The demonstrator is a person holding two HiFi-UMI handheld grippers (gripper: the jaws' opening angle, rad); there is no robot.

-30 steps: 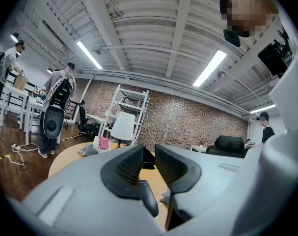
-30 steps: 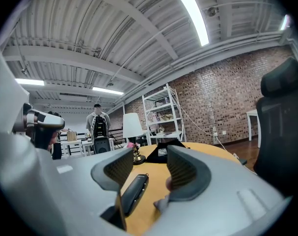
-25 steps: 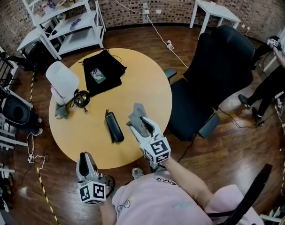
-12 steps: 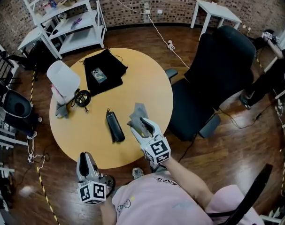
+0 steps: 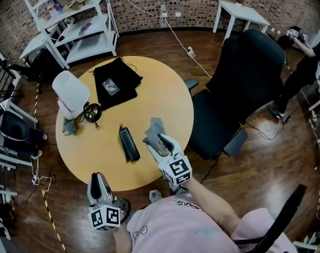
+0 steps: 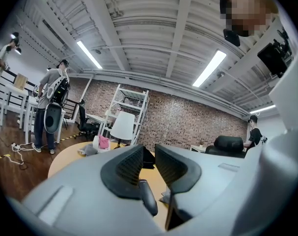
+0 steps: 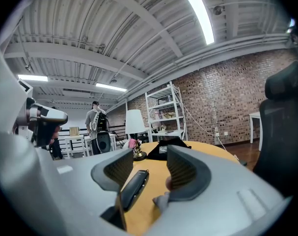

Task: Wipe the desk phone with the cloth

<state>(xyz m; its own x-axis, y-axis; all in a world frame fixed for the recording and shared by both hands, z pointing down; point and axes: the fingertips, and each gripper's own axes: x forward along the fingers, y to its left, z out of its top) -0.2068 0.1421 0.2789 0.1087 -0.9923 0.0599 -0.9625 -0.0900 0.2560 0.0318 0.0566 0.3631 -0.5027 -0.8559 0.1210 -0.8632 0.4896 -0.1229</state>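
Observation:
The black phone handset point(image 5: 128, 143) lies on the round yellow table point(image 5: 165, 96), near its front. Just right of it is the crumpled grey cloth point(image 5: 154, 130). My right gripper point(image 5: 159, 139) hovers over the cloth's near edge, jaws open. In the right gripper view the handset point(image 7: 134, 188) shows through the gap and a corner of cloth point(image 7: 161, 201) peeks out beside the right finger, with no cloth between the pads. My left gripper point(image 5: 98, 177) is shut and empty, off the table's front edge. The left gripper view looks level across the table at the handset point(image 6: 148, 202).
On the table's far left stand a white lamp point(image 5: 70, 90), its dark base point(image 5: 91, 111) and a small grey item point(image 5: 69, 125). A black cloth with a smartphone point(image 5: 110, 85) lies at the back. A black office chair point(image 5: 239, 88) stands right of the table.
Both grippers, the cloth and the handset keep their places. Only the person at the far right of the room has shifted.

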